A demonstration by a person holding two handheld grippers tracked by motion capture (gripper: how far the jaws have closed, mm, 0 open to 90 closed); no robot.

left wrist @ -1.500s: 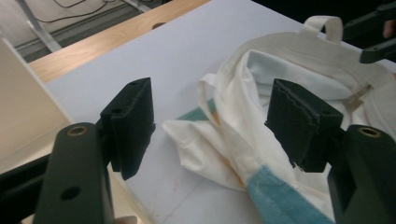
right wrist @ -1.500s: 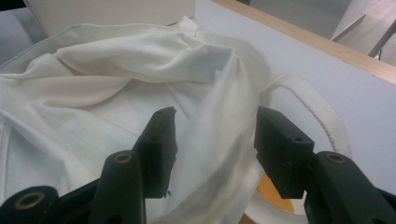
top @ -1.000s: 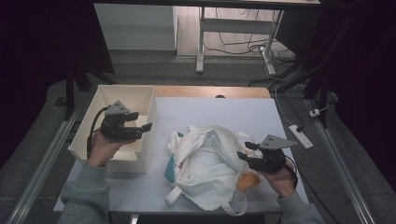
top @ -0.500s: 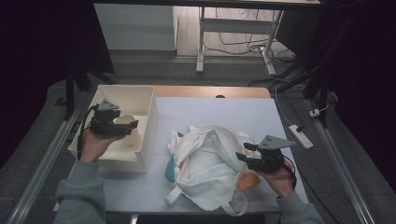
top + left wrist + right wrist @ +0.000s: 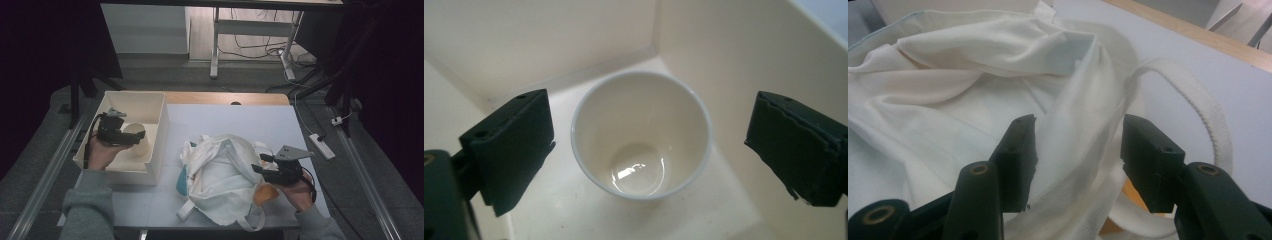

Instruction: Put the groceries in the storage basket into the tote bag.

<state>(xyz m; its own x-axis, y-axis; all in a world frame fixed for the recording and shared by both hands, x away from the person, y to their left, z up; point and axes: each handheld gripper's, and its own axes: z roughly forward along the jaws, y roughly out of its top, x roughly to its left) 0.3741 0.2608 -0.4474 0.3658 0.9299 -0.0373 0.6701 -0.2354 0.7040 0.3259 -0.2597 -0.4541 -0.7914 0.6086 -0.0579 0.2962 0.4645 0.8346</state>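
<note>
A white paper cup (image 5: 641, 115) stands upright in a corner of the white box (image 5: 160, 125); from above the cup (image 5: 140, 146) shows by the box's right wall. My left gripper (image 5: 141, 136) hangs low inside the box. Its jaws have just been opening, and the left gripper (image 5: 649, 150) now stands open, wide of the cup on both sides without touching it. A white cloth tote bag (image 5: 220, 175) lies crumpled mid-table. My right gripper (image 5: 257, 162) is at its right edge. In its own view the right gripper (image 5: 1078, 145) is shut on an upright fold of the bag (image 5: 948, 100).
The bag's strap (image 5: 1208, 115) loops over the grey table (image 5: 240, 120) beside the right jaws. Something orange (image 5: 262, 192) and something teal (image 5: 181, 182) poke out from under the bag. A power strip (image 5: 322, 146) lies at the table's right edge.
My left gripper moved left and sank deeper into the box, and its jaws opened off the cup. The right gripper and the bag kept still.
</note>
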